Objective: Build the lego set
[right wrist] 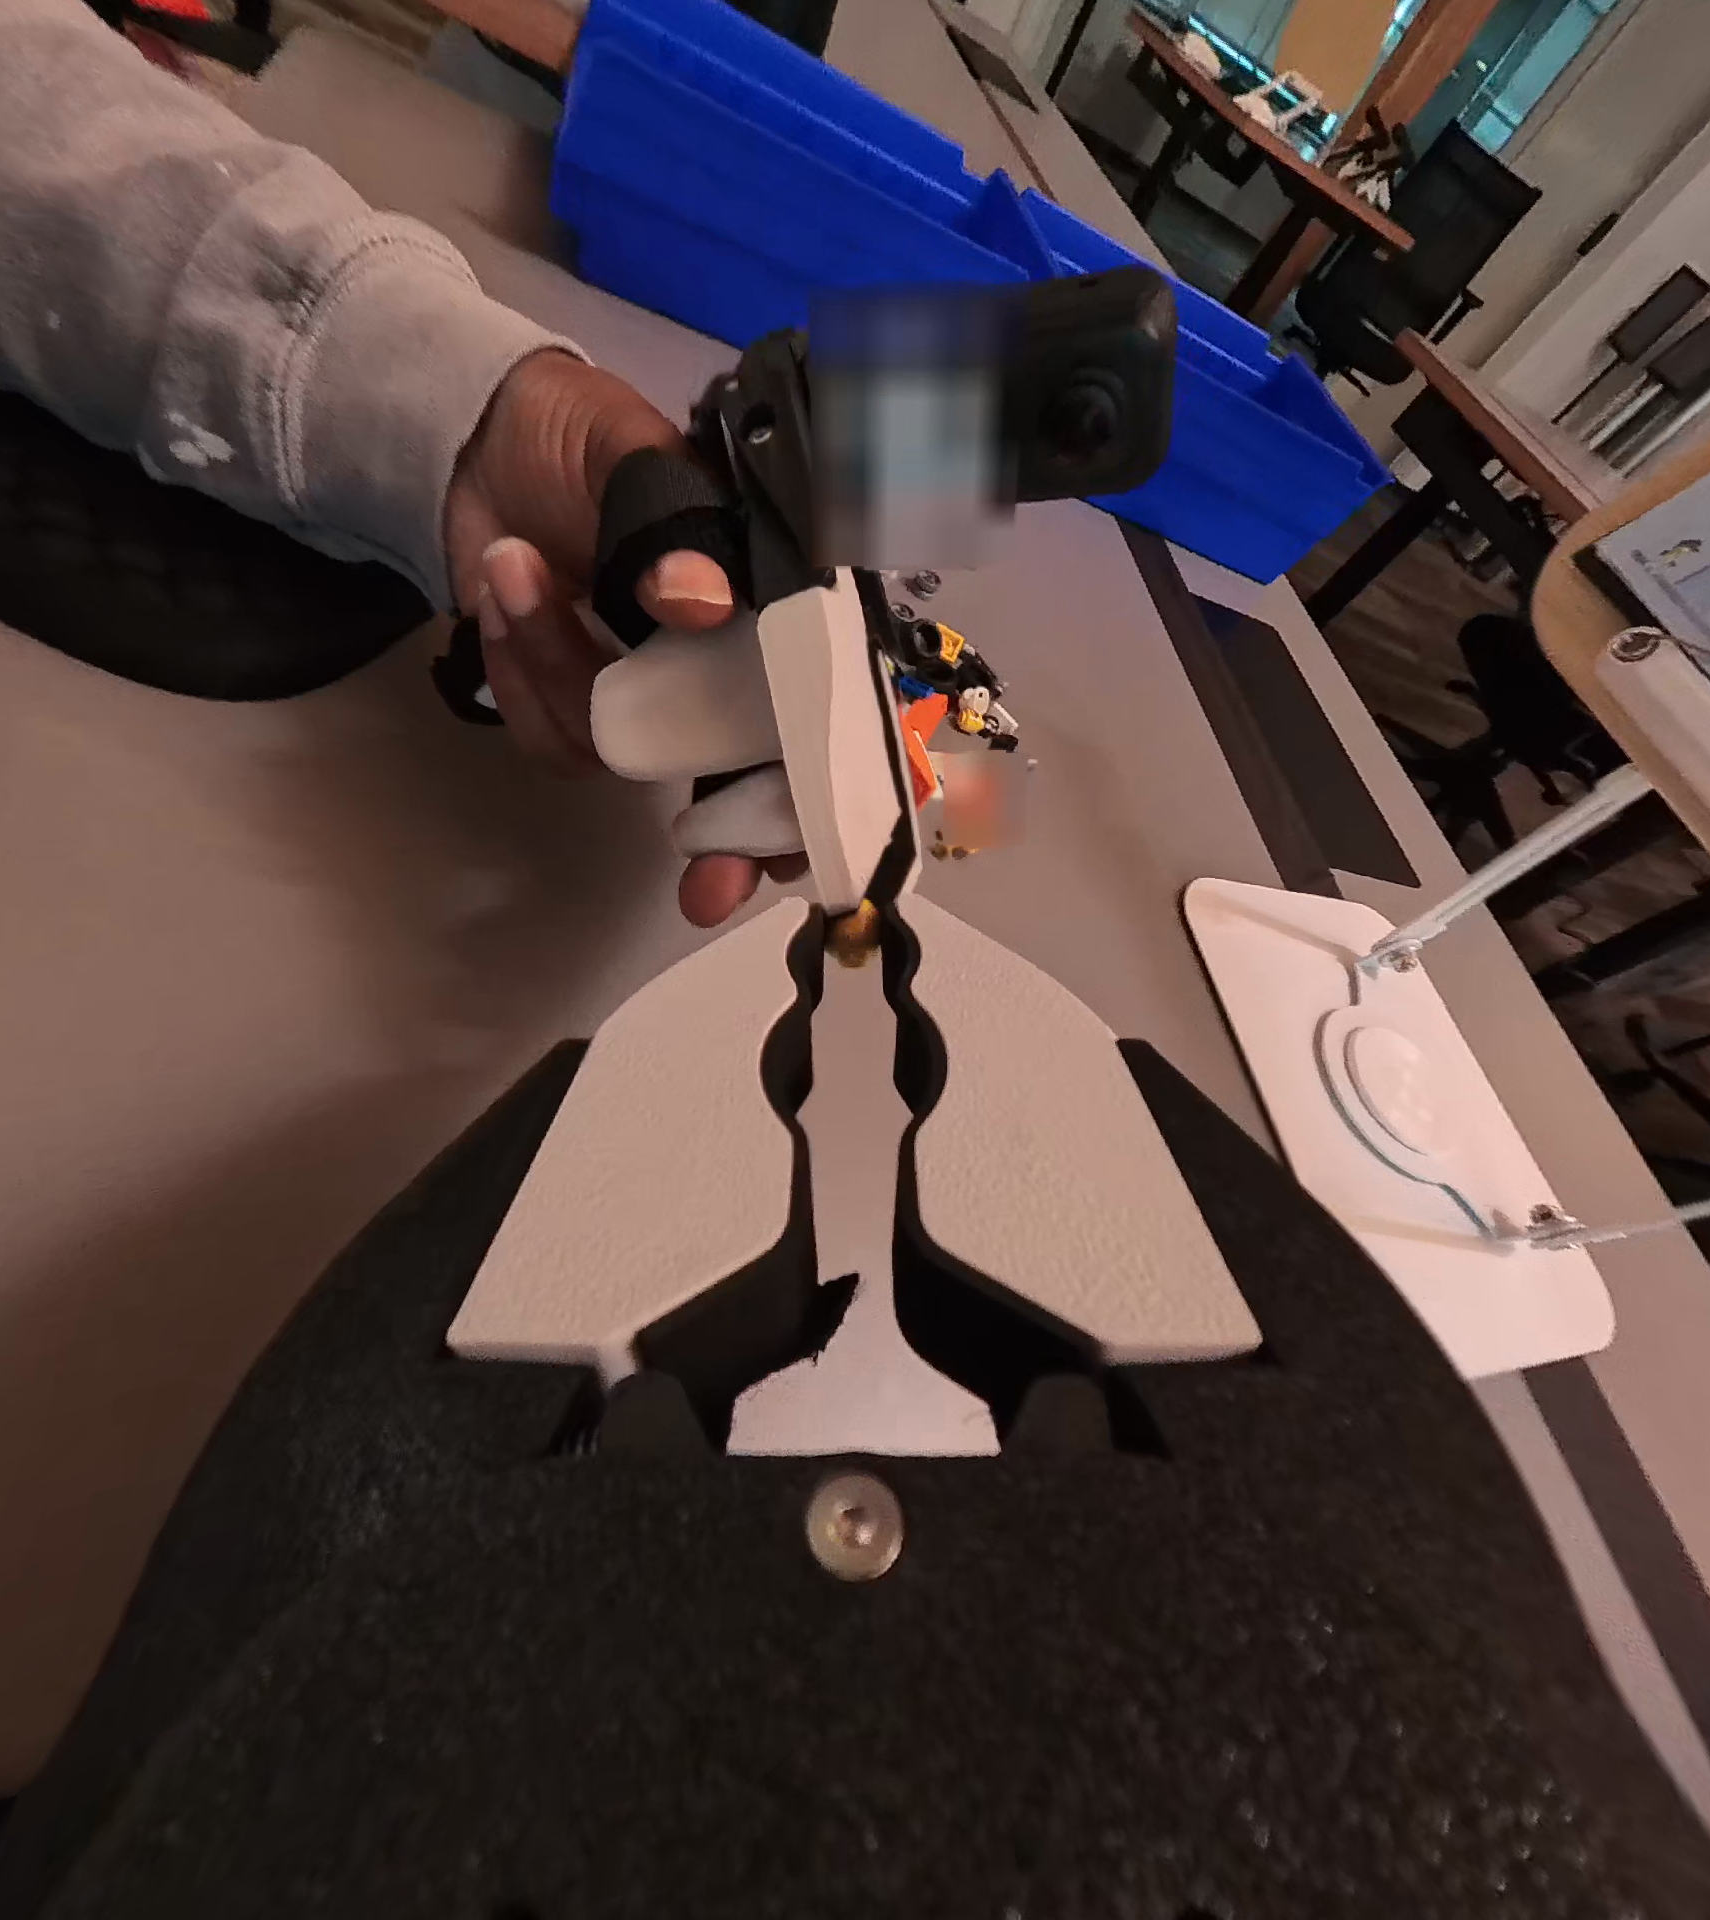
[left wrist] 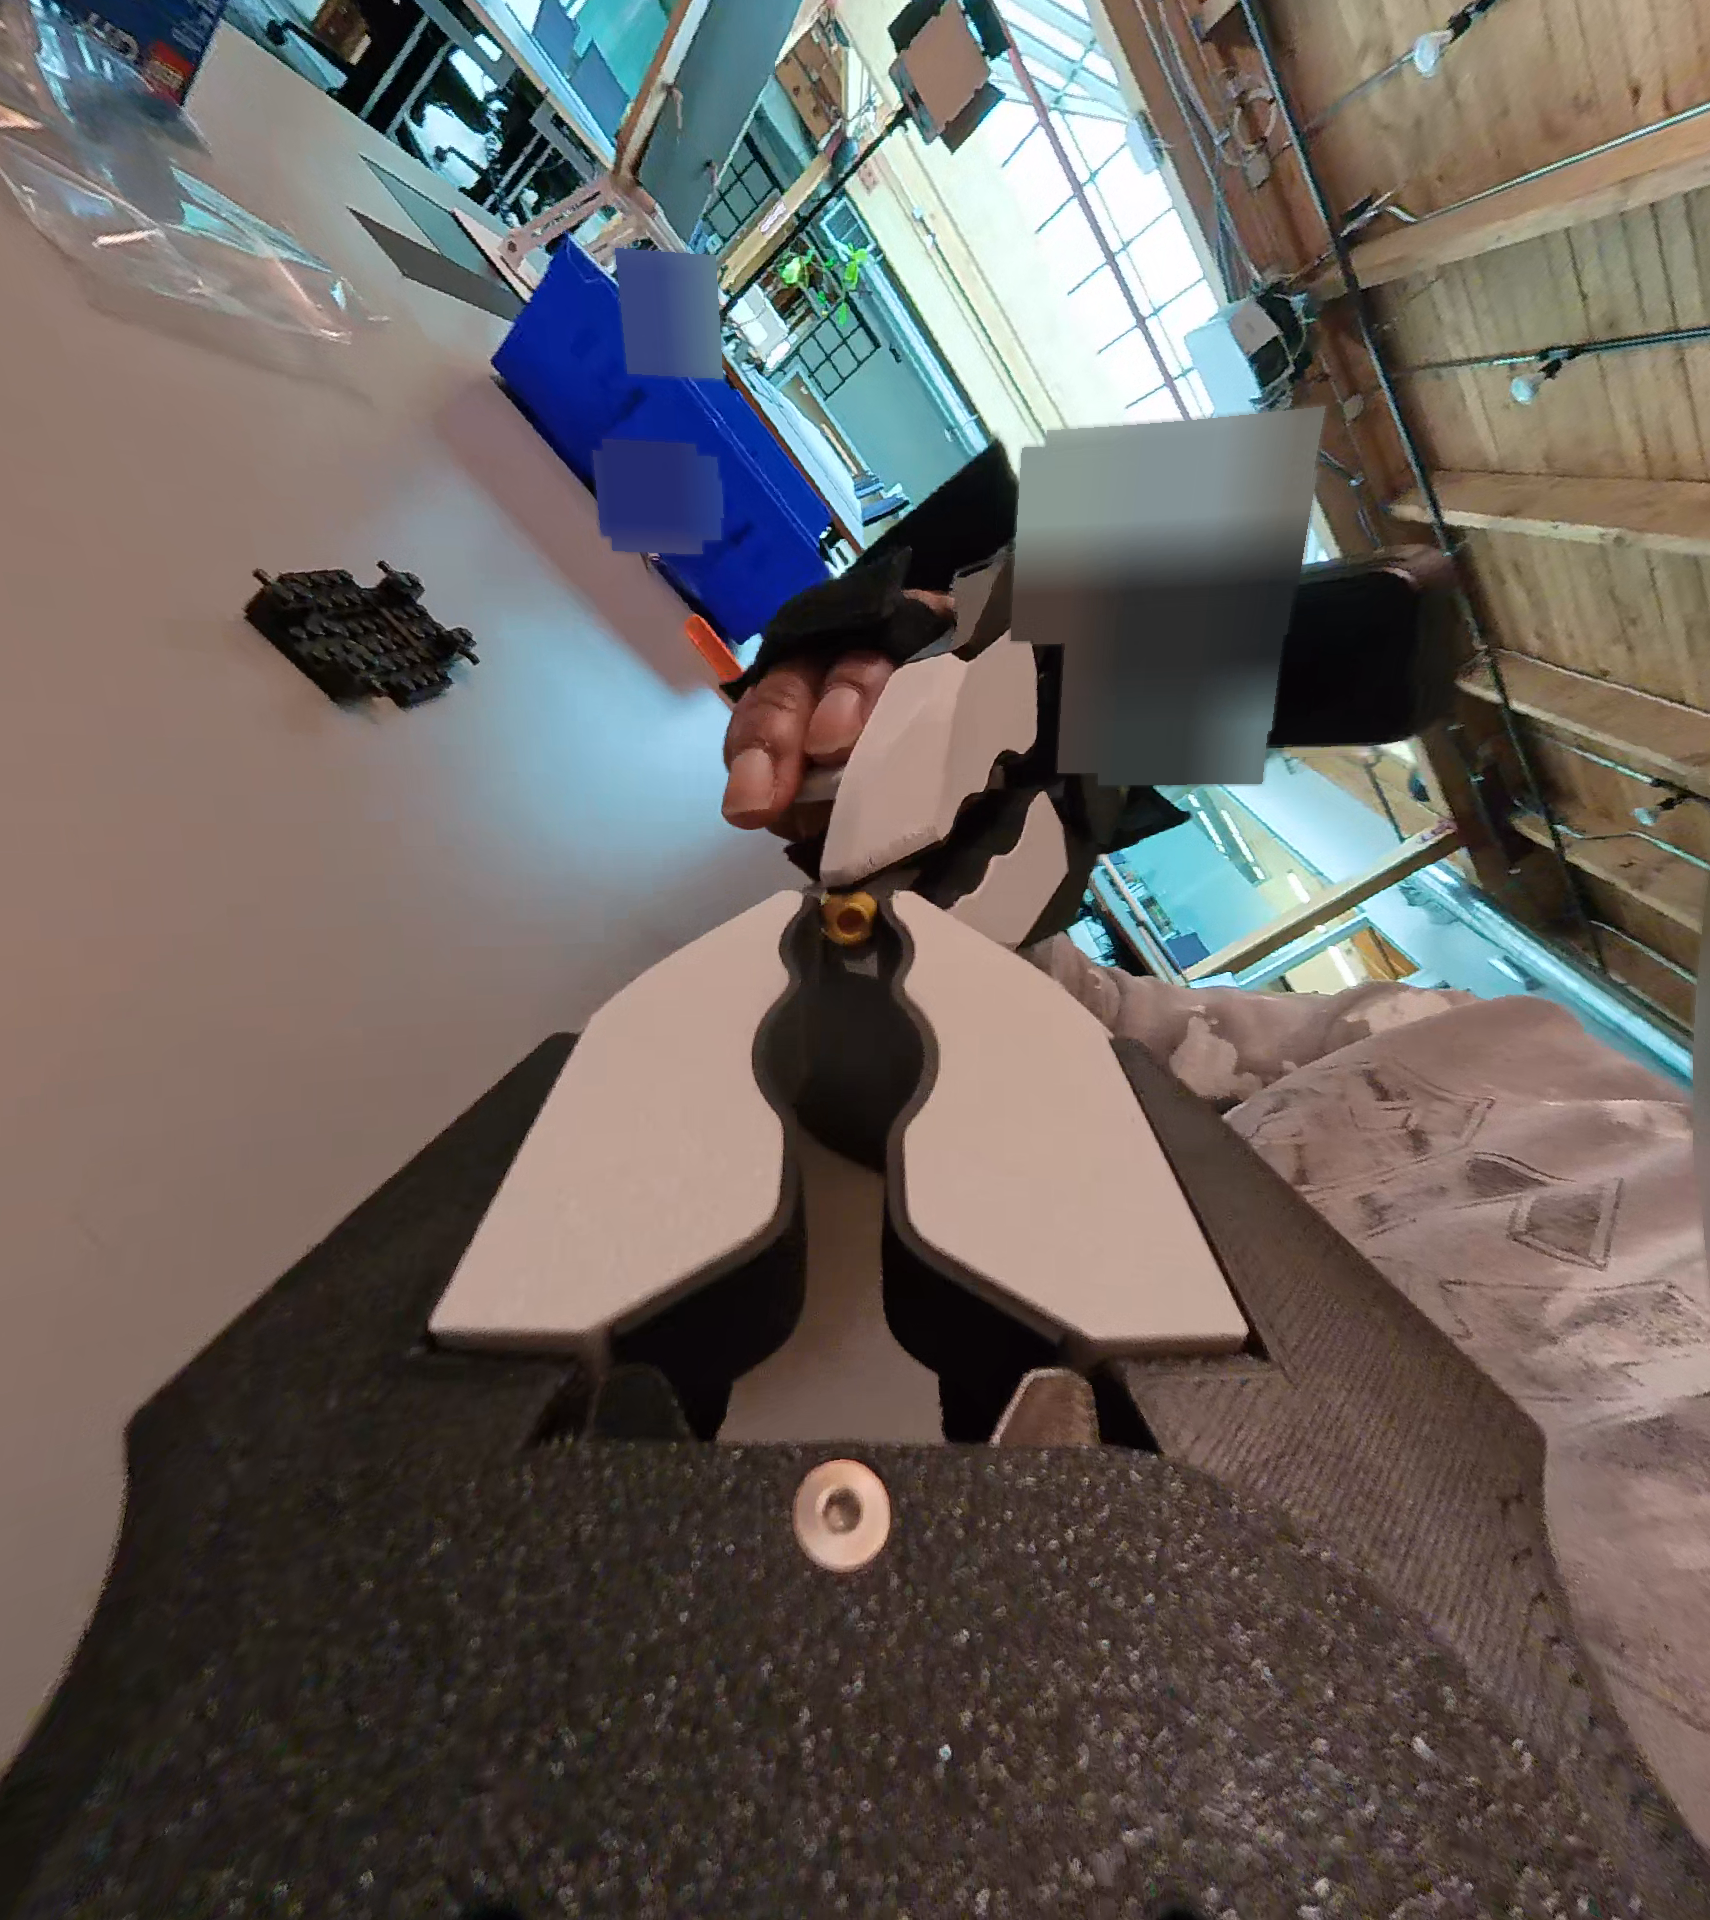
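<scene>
Left wrist view: small round yellow-gold lego piece [left wrist: 847, 918] clamped between both grippers' jaws, tip to tip.

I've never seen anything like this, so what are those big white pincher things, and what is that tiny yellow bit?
They are hand-held grippers, one in each of a person's hands, each carrying a camera that looks along its two white fingers. One picture comes from the left gripper, the other from the right gripper. Their tips meet around a small yellow lego piece, which both seem to pinch, perhaps passing it across. On the grey table lie a black lego assembly, a pile of loose lego pieces and blue bins.
</scene>
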A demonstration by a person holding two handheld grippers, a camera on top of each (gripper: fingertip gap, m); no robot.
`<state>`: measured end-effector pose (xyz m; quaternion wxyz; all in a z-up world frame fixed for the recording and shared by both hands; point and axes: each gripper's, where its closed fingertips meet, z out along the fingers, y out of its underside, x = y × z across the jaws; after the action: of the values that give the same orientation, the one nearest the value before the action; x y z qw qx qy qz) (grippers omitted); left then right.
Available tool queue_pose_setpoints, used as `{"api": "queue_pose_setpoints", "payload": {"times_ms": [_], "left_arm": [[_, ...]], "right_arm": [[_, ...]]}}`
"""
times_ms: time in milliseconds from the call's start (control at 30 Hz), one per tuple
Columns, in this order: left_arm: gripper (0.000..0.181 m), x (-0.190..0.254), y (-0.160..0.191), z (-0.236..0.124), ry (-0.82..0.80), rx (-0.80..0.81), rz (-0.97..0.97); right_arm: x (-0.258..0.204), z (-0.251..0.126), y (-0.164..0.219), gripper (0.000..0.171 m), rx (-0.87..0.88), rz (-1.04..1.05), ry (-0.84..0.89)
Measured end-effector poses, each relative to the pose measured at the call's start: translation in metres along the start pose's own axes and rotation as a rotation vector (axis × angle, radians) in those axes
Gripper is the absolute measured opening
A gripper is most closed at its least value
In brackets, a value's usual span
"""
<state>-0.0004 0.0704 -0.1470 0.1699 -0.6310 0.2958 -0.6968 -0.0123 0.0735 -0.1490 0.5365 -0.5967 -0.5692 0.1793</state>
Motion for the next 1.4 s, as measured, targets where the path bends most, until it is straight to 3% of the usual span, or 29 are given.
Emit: {"api": "queue_pose_setpoints", "payload": {"times_ms": [433,767,1100,1267,1400], "left_arm": [[0.009,0.006,-0.001,-0.012,0.052,0.026,-0.027],[0.009,0.026,-0.010,-0.015,0.178,0.096,0.043],[0.009,0.030,-0.006,-0.012,0.196,0.083,0.041],[0.015,0.022,-0.007,-0.012,0.118,0.074,0.085],[0.018,-0.002,-0.016,-0.023,-0.144,0.047,0.281]], "right_arm": [[-0.003,0.003,-0.008,0.010,0.026,-0.006,-0.001],[0.000,-0.010,-0.027,0.011,0.179,0.139,-0.051],[-0.003,-0.006,-0.028,0.010,0.139,0.079,-0.027],[-0.001,-0.004,-0.017,0.009,0.037,0.056,-0.050],[0.011,-0.006,0.007,0.009,-0.152,0.040,-0.112]]}}
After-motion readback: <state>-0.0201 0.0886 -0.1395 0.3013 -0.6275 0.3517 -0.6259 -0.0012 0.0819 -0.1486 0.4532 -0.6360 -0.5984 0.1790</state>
